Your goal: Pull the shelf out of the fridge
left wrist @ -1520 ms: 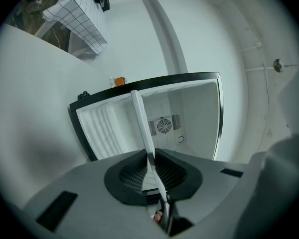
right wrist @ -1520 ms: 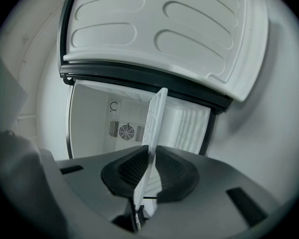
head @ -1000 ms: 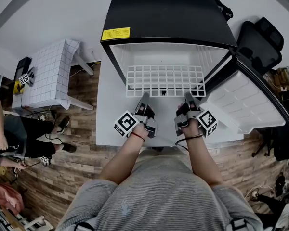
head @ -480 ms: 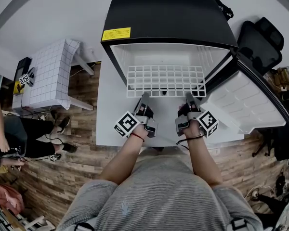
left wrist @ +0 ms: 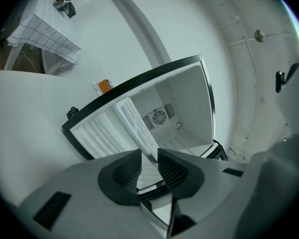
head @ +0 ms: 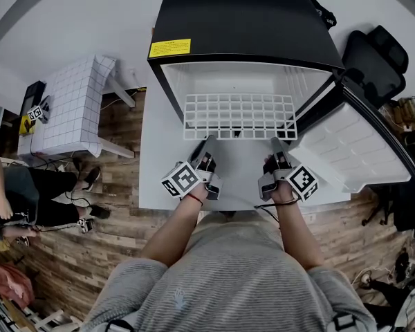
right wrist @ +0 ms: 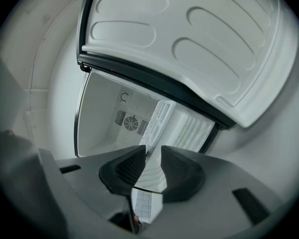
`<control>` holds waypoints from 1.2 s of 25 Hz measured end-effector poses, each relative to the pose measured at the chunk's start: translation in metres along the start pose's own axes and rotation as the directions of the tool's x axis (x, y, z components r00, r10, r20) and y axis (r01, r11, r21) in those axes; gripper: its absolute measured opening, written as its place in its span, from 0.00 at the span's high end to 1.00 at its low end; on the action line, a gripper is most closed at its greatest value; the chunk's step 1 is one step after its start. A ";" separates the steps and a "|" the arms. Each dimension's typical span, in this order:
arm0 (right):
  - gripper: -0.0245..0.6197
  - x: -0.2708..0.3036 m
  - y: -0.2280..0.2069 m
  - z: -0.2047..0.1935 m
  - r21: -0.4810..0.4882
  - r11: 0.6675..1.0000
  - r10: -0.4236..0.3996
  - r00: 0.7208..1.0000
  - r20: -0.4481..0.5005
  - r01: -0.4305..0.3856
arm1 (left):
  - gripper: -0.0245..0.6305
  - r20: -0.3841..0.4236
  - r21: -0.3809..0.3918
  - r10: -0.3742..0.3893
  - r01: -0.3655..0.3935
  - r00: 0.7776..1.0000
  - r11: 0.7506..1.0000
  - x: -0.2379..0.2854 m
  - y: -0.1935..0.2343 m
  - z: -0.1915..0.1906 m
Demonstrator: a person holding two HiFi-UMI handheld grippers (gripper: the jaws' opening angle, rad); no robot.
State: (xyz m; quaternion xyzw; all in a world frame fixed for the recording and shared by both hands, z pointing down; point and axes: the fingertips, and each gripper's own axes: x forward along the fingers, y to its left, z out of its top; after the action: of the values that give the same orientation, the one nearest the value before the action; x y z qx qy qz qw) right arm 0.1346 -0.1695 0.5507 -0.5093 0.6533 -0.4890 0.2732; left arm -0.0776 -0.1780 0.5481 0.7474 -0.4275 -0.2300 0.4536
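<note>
Shelf (head: 238, 116), white wire grid, juts from fridge (head: 242, 19); left claw (head: 209, 140), right claw (head: 274, 142) just opened astride its edge.

shelf (head: 237, 116): white wire grid, level, in fridge opening | fridge (head: 242, 19): black, door (head: 346, 151) swung open

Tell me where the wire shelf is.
In the head view's centre, the wire shelf lies inside the open fridge, just left of its swung-open door.

On the fridge (head: 242, 19), upper middle of the head view, the yellow label (head: 169, 48) carries print too small to read. The frame's left edge cuts off a person (head: 45, 209). The clutter (head: 407, 113) at the right edge is too small to identify.
</note>
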 end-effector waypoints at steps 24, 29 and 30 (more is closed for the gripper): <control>0.83 -0.053 0.100 -0.041 -0.698 0.649 0.194 0.952 -0.235 -0.304 | 0.83 -0.275 0.594 -0.188 0.321 0.943 0.738 -0.044 -0.094 -0.043; 0.83 -0.066 0.118 -0.045 -0.793 0.524 0.216 0.949 -0.229 -0.311 | 0.83 -0.270 0.623 -0.207 0.334 0.940 0.707 -0.052 -0.106 -0.045; 0.83 -0.067 0.123 -0.045 -0.807 0.501 0.225 0.948 -0.226 -0.312 | 0.83 -0.273 0.623 -0.206 0.336 0.940 0.707 -0.052 -0.107 -0.046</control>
State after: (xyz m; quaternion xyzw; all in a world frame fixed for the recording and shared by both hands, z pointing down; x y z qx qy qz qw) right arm 0.0689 -0.0902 0.4451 -0.4467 0.8888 -0.0937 0.0404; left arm -0.0259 -0.0879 0.4745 0.9315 -0.3224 -0.0585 0.1580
